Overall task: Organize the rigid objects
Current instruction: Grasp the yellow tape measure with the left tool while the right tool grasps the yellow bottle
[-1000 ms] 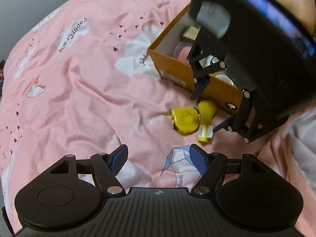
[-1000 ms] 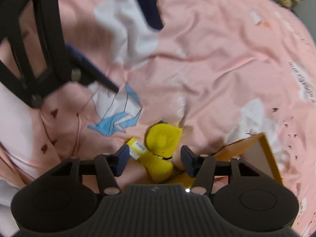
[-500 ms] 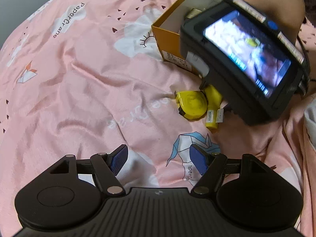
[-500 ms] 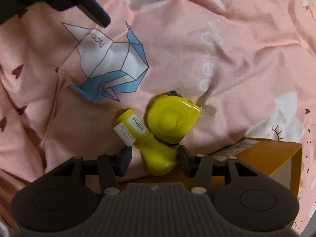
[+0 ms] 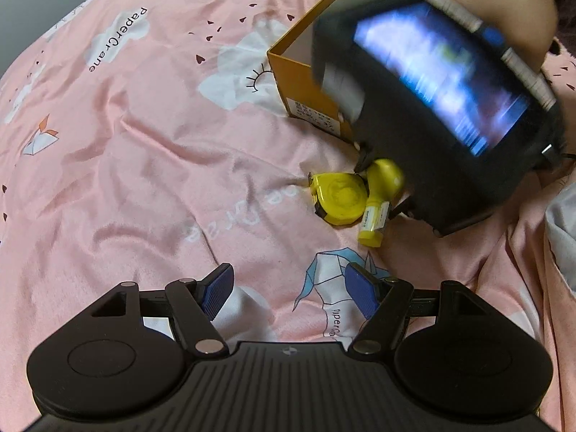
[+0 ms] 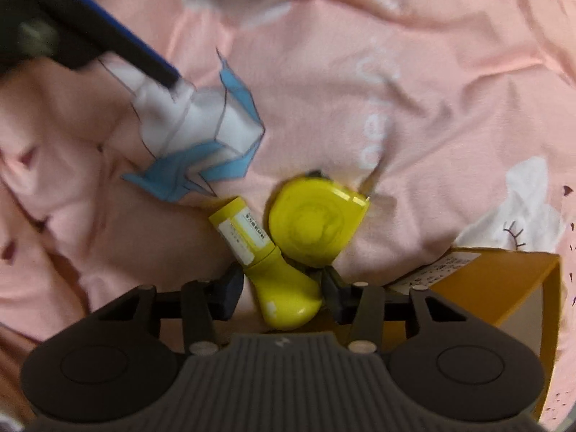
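Open room is offered by the pink bedspread (image 5: 144, 151) across its left and middle stretch. Toward its right edge passage is blocked by the orange box (image 5: 306, 86), with the yellow tape measure (image 5: 338, 198) and yellow bottle (image 5: 378, 201) touching each other just beside it, crowded by the right gripper (image 6: 282, 288).

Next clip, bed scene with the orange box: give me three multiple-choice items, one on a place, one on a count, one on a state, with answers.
1. Where does the tape measure lie?
A. inside the orange box
B. on the pink bedsheet beside the yellow bottle
C. in the left gripper

2. How many yellow things lie on the bedsheet?
A. two
B. four
C. none

3. What is between the left gripper's fingers?
A. the bottle
B. the box
C. nothing

Answers: 1 B, it touches the yellow bottle outside the orange box. 2 A, tape measure and bottle. 3 C, its pads stand wide apart over bare sheet.
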### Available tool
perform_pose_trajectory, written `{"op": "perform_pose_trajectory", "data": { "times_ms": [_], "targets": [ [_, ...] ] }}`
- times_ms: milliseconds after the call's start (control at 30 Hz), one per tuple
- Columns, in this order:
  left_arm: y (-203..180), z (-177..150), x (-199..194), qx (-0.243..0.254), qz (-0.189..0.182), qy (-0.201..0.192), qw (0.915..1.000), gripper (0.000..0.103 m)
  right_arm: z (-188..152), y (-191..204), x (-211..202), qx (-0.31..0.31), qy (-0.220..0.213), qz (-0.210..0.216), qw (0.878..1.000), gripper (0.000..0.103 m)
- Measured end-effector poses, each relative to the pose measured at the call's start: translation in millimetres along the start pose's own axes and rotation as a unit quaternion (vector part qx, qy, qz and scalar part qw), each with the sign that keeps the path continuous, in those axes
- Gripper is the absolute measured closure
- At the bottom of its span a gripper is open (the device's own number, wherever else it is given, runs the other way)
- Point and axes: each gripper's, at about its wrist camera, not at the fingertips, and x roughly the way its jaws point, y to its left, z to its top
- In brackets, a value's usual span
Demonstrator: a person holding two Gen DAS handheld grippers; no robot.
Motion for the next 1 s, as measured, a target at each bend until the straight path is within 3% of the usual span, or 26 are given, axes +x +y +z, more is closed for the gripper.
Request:
{"op": "perform_pose_trajectory", "data": {
  "times_ms": [233,433,633,767,1000],
  "targets": [
    [7.0,7.6,5.9,-0.022,0.014,0.003,0.9997,0.025,1.2,-30.3,-45.7,0.059,-0.072,-0.029,0.995,0.056],
    [5.4,15.3,17.4,-0.029,-0.016,-0.013,0.9994,0.025,-5.0,-68.0,-53.8,0.102,-0.073,-0.068,0.99,0.056],
    [-12.6,34.2,42.0,-0.008,-0.043,-0.019,0.9989,0.022,-17.2,-70.5,-65.4,0.116,-0.104,-0.056,0.986,0.056],
    [-24.0,42.7,63.2,-0.006,-0.067,-0.019,0.9975,0.022,-27.5,-86.9,-71.7,0.151,-0.128,-0.023,0.98,0.056],
    [-36.9,47.9,89.6,-0.02,-0.056,-0.018,0.9981,0.021,-32.6,-95.4,-65.1,0.181,-0.161,0.021,0.97,0.056]
  ]
}}
